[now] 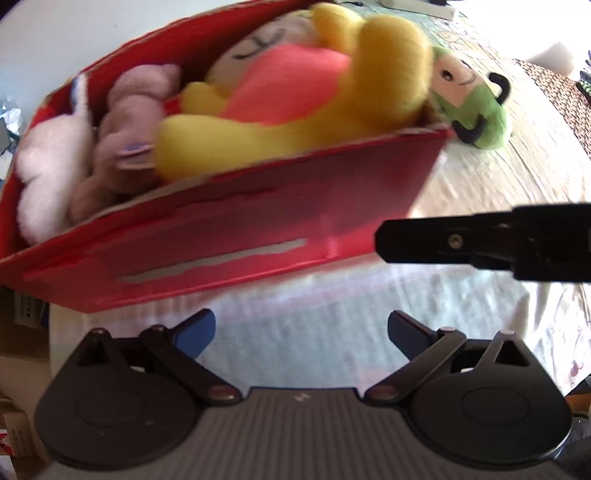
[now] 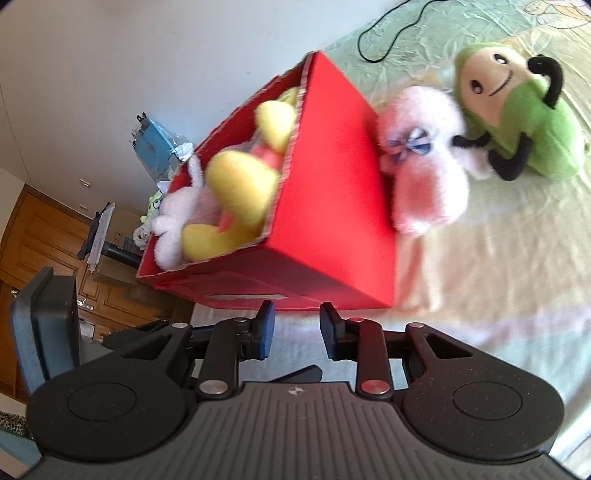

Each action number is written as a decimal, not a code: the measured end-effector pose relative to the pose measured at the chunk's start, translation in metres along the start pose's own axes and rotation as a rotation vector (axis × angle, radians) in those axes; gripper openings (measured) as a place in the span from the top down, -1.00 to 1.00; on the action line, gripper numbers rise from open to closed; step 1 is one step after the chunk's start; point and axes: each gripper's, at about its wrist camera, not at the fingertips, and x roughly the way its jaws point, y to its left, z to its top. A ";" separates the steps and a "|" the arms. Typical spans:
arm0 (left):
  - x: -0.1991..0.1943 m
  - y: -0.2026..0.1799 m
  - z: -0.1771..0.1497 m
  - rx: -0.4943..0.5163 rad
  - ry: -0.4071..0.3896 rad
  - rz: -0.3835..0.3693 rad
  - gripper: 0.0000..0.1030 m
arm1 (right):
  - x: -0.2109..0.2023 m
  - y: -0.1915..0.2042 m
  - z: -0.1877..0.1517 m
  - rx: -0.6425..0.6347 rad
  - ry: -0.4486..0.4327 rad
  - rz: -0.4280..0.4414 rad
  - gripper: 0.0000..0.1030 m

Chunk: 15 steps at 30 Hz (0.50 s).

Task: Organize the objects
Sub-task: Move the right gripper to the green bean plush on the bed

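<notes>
Directly ahead of the left gripper (image 1: 301, 332), whose blue-padded fingers stand spread wide with nothing between them, sits a red box (image 1: 236, 236), its long side wall facing the fingertips and close in front of them. Contents of the box, seen from the left wrist: a yellow plush with a coral-pink belly (image 1: 295, 88) filling the right half and rising above the rim, a mauve plush (image 1: 122, 136) to its left, and a white fluffy plush (image 1: 51, 170) at the far left end. Beyond the box's right corner lies a green plush with a cream face and black limbs (image 1: 469, 99). The other gripper's black finger reaches in from the right edge, level with the box's lower corner. Ahead of the right gripper (image 2: 297, 332), fingers parted by a modest gap and holding nothing, the same box shows a corner towards the fingertips. Further ahead and right of the box, touching its side wall, lies a pink-and-white plush with a blue checked bow (image 2: 421, 158), and just beyond it the green plush. Surface: a pale, wrinkled bed sheet (image 2: 498, 258), with a black cable (image 2: 391, 33) at the far end. Room: plain white wall (image 2: 110, 55), wooden door (image 2: 44, 236) to the left.
</notes>
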 end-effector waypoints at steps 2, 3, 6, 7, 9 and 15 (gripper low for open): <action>0.002 -0.014 0.001 0.013 0.007 -0.006 -0.94 | -0.003 -0.008 0.002 0.005 0.016 -0.005 0.39; 0.003 -0.021 0.002 0.021 0.008 -0.007 -0.94 | -0.005 -0.013 0.003 0.007 0.022 -0.005 0.38; 0.005 -0.043 0.006 0.046 0.009 -0.013 -0.94 | -0.013 -0.025 0.005 0.011 0.025 -0.006 0.38; 0.006 -0.050 0.007 0.053 0.010 -0.016 -0.94 | -0.017 -0.031 0.006 0.014 0.024 -0.005 0.37; 0.007 -0.063 0.010 0.065 0.012 -0.022 -0.94 | -0.025 -0.042 0.008 0.024 0.019 -0.004 0.37; 0.008 -0.102 0.020 0.108 0.009 -0.045 -0.94 | -0.051 -0.072 0.010 0.058 -0.012 -0.012 0.37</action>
